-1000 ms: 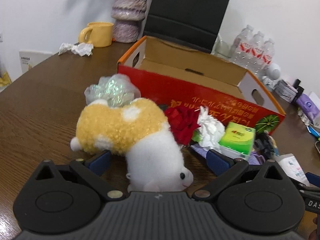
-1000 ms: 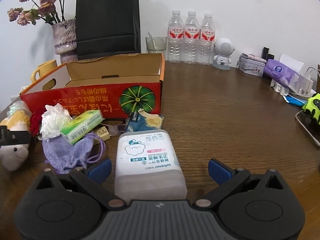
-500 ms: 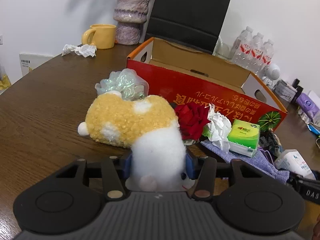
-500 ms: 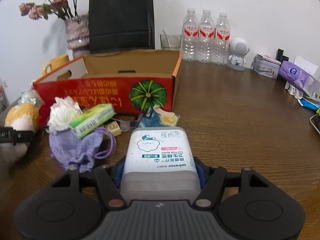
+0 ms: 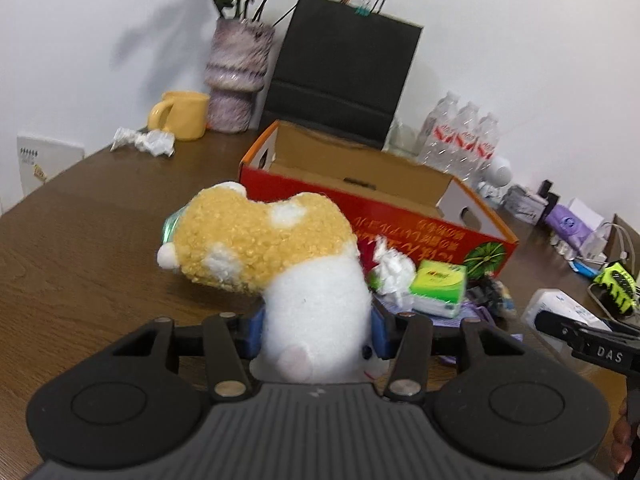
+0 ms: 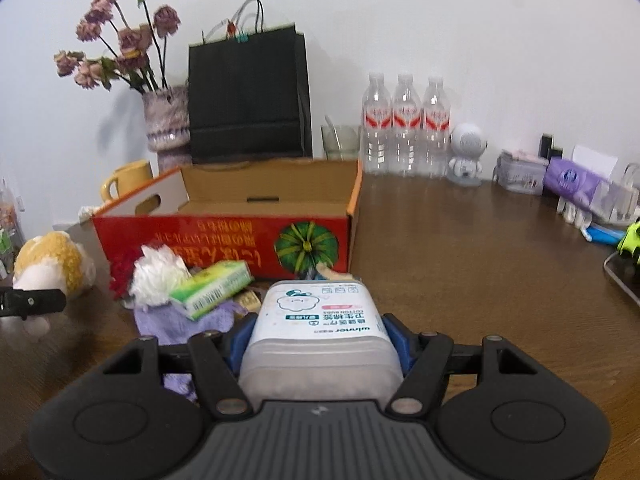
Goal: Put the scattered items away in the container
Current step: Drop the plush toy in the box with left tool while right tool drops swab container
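The left gripper clamps the plush toy, seemingly just clear of the table; the right gripper grips the cotton-bud box. Next: carry both over the cardboard box and release.

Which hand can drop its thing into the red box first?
Probably the right. The right gripper, shut on the cotton bud box, faces the red box head-on. The left gripper holds the plush toy off to the side.
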A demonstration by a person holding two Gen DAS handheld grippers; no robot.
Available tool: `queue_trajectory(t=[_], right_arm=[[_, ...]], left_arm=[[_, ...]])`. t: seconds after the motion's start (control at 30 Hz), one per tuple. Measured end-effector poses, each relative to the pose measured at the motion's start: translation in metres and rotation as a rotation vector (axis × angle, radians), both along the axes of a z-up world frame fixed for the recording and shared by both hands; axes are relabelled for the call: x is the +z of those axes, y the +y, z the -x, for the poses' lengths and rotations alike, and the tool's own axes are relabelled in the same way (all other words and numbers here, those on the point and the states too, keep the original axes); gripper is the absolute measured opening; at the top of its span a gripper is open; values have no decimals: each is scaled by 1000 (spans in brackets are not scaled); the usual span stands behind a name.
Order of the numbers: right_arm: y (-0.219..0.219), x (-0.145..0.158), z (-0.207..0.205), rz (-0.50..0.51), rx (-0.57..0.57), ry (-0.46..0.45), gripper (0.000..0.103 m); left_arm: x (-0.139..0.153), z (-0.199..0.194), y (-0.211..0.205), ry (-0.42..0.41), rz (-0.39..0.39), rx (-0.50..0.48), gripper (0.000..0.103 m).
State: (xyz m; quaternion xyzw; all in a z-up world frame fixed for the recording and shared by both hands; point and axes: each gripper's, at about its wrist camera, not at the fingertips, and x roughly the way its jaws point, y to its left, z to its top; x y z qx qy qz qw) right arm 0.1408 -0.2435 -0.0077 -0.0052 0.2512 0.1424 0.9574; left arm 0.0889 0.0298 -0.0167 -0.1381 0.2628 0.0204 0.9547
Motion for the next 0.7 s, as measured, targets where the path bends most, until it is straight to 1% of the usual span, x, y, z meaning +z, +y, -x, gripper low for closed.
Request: queue_trajectory(t=[0.17,0.3,0.4,0.53,0.63,0.7], right_arm=[[13,25,-5,-25,41,-54,65],[38,50,-24,-36,66,-111,65],[57,63,-47,-58,70,-129,65],[79,68,-85,-75,60,-122,65],[94,63,-114,-82,64,-102,65],[103,58,-130,-58,73,-87,65]], left_arm=[[26,-3,-6,-88,-31,-67,51],[52,-25,-10,-169,-63,-97,51],[63,-47,-12,-202,-76,-107,51],[65,-92,-10,-185,-56,-124,51],[58,-124,-5,-144,-39,-119,51],[51,-140,1,-127,-18,-108,51]])
